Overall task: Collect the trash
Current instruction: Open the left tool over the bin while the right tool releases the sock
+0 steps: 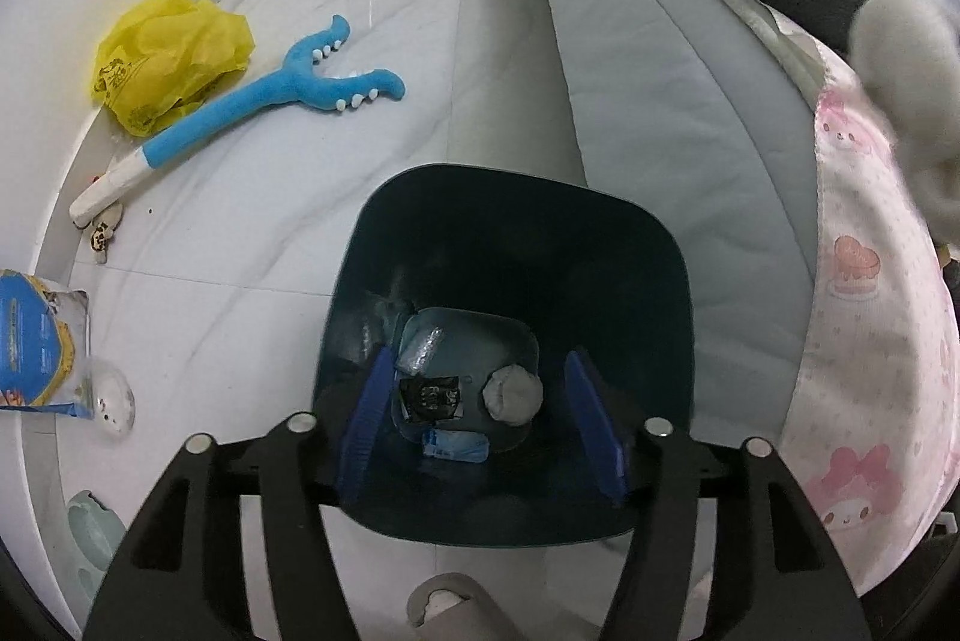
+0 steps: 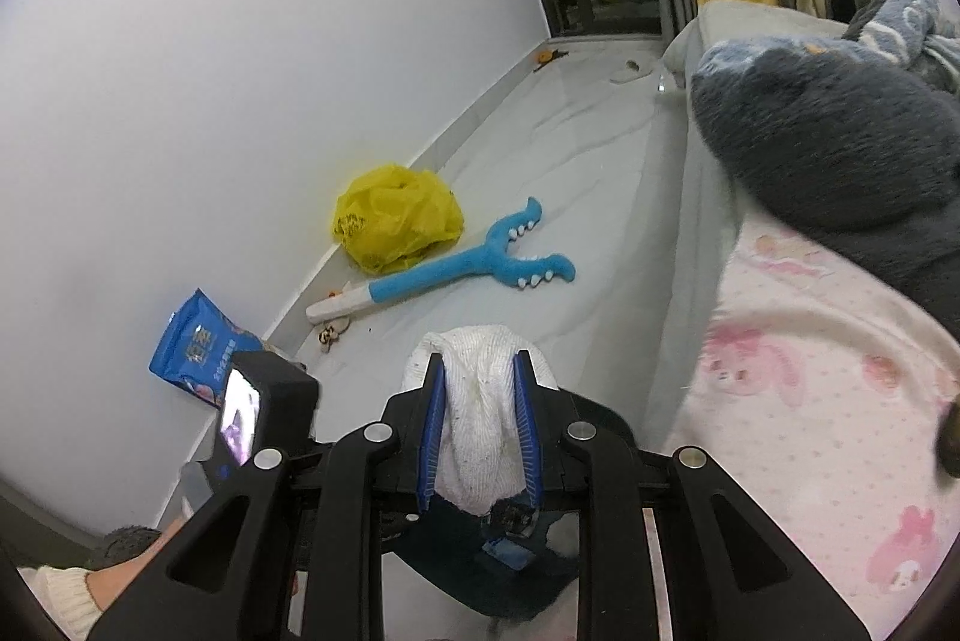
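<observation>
- Right gripper (image 2: 480, 425): pinching a crumpled white knitted cloth (image 2: 480, 401) between blue pads, hanging above the dark blue plastic bin (image 2: 480, 581).
- Left gripper (image 1: 480, 419): standing spread and empty over the bin (image 1: 510, 233), scraps lying inside.
- Cloth: looking soft, light, floppy, possibly soiled; gripping at mid-bunch suiting best.
- Crumpled yellow plastic bag (image 1: 168, 53): lying by the wall, awaiting collection.

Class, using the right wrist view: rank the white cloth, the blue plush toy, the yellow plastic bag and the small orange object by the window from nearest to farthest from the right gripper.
1. White cloth: clamped between the fingers of the right gripper.
2. Blue plush toy: on the floor ahead.
3. Yellow plastic bag: just behind the toy, against the wall.
4. Small orange object: far end, by the window.
</observation>
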Motion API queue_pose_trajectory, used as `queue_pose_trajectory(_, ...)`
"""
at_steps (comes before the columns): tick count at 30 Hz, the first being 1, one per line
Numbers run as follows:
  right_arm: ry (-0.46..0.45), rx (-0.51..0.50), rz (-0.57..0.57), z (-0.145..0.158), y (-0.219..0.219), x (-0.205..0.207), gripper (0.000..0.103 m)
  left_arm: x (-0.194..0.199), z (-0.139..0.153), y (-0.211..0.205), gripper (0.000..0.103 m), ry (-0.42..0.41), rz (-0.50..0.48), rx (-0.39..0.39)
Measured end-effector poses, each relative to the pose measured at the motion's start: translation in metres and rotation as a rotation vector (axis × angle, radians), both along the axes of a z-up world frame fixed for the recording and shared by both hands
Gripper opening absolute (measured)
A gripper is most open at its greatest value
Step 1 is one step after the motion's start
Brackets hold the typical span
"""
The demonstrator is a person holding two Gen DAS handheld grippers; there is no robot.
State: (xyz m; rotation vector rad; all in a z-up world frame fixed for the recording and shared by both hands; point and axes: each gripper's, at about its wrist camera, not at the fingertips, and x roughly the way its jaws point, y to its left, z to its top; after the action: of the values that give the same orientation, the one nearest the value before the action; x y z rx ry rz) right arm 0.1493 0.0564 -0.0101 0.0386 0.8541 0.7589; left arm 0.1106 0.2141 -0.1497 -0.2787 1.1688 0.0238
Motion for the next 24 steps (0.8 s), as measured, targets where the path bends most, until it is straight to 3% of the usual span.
queue_pose_trajectory(6, 0.043, -0.038, 0.012, -0.022, 0.027, 0.006, 0.022, -0.012, 0.008, 0.021, 0.073, -0.032, 0.034, 0.006)
queue_pose_trajectory(24, 0.176, -0.214, 0.044, -0.111, 0.092, 0.016, 0.022, -0.051, 0.069, 0.068, 0.077, -0.251, 0.072, 0.081)
